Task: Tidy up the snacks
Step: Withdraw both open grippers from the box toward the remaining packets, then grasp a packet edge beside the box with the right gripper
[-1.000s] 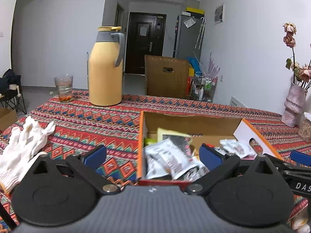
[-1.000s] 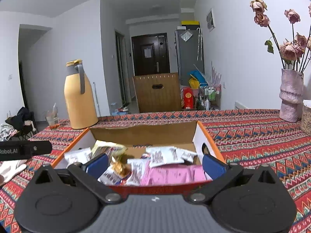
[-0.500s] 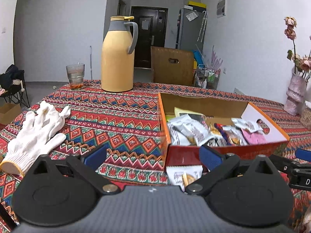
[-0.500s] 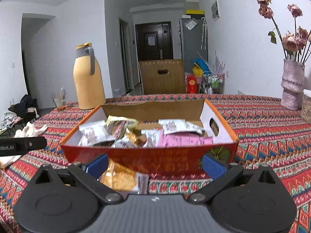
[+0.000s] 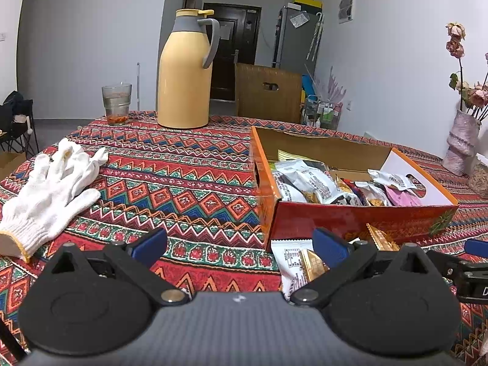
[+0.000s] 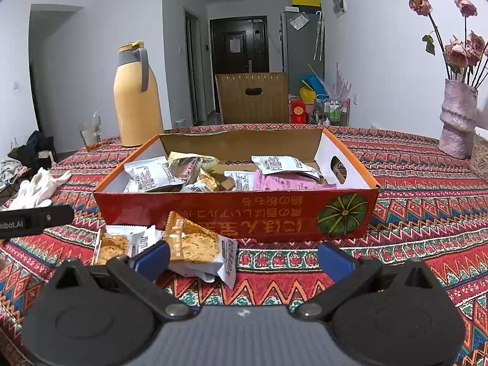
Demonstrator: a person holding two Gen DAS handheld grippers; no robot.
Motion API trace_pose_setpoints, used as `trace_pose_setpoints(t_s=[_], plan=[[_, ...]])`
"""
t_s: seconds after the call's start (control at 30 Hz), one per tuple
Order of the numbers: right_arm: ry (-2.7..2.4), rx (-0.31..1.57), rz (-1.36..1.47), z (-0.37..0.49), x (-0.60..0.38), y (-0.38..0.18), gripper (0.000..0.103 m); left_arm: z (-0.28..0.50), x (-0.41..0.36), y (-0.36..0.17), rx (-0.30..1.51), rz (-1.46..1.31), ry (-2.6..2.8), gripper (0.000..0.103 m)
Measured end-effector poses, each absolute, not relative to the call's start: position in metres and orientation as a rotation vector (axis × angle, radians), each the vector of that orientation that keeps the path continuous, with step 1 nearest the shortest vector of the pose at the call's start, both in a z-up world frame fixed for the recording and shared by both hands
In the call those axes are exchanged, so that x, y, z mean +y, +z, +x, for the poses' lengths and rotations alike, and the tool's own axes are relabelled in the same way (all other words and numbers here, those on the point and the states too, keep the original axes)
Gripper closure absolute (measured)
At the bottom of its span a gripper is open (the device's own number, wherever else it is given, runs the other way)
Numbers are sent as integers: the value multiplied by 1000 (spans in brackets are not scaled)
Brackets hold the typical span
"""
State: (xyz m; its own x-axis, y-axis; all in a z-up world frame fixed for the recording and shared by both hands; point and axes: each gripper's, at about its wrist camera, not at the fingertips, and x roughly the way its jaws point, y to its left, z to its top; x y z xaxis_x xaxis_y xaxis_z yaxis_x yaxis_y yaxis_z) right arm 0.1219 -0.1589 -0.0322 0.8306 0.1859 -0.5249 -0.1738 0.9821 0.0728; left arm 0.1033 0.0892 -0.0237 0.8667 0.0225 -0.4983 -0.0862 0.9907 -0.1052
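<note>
An open orange cardboard box (image 6: pixel 274 210) (image 5: pixel 350 216) holds several snack packets (image 6: pixel 213 174) (image 5: pixel 314 183). Two more packets lie on the cloth before its front wall: an orange one (image 6: pixel 195 244) and a white one (image 6: pixel 122 241), also seen as a white packet (image 5: pixel 292 262) and an orange packet (image 5: pixel 381 238) in the left wrist view. My right gripper (image 6: pixel 244 256) is open and empty, just short of the orange packet. My left gripper (image 5: pixel 241 245) is open and empty over the cloth left of the box, with its right finger next to the white packet.
A yellow thermos (image 5: pixel 186 73) and a glass (image 5: pixel 116 103) stand at the table's far side. White gloves (image 5: pixel 52 192) lie at the left. A pink vase (image 6: pixel 457 116) with dried roses is at the far right. A wooden chair (image 6: pixel 253 97) is beyond the table.
Both grippers have pulled back and up from over the box toward the near side. The box's front wall and two packets lying before it have come into view.
</note>
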Motion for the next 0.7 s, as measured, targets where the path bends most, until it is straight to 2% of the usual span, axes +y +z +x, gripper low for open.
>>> trace_pose_setpoints(t_s=[0.6, 0.67, 0.7], plan=[[240, 646, 37, 169, -130, -44, 0, 111, 102, -41, 550, -200, 45, 0], [247, 665, 56, 176, -130, -48, 3, 111, 102, -42, 551, -202, 41, 0], [247, 665, 56, 176, -130, -48, 8, 111, 102, -42, 551, -204, 39, 0]])
